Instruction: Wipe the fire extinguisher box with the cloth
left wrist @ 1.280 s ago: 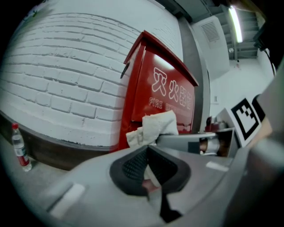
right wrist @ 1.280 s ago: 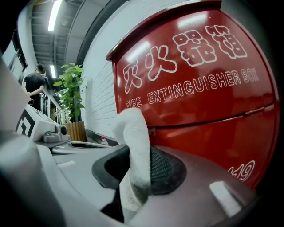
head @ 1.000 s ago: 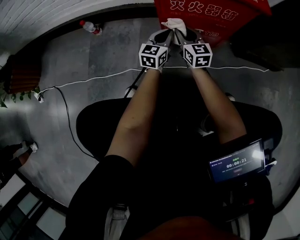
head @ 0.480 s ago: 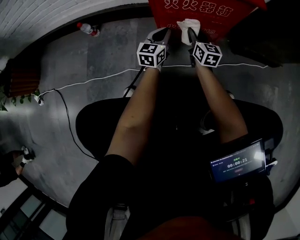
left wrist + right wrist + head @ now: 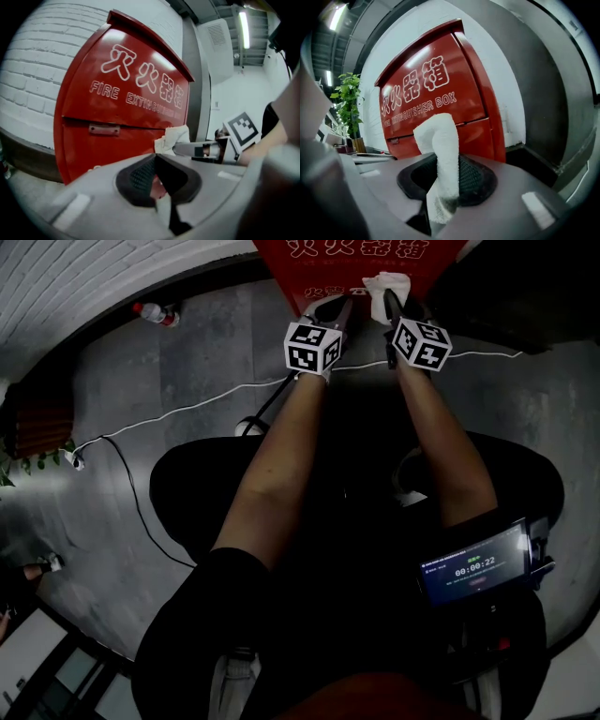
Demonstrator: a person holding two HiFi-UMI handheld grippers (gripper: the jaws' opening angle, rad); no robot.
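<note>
the right gripper, clamped on the cloth, should press its fold flat against the fire extinguisher box just ahead, with the slightly parted, empty left gripper held aside.

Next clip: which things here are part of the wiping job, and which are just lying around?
Job:
fire extinguisher box
white cloth, clamped in the right gripper
left gripper, empty

Lying about:
plastic bottle on the floor
white cable
potted plant
</note>
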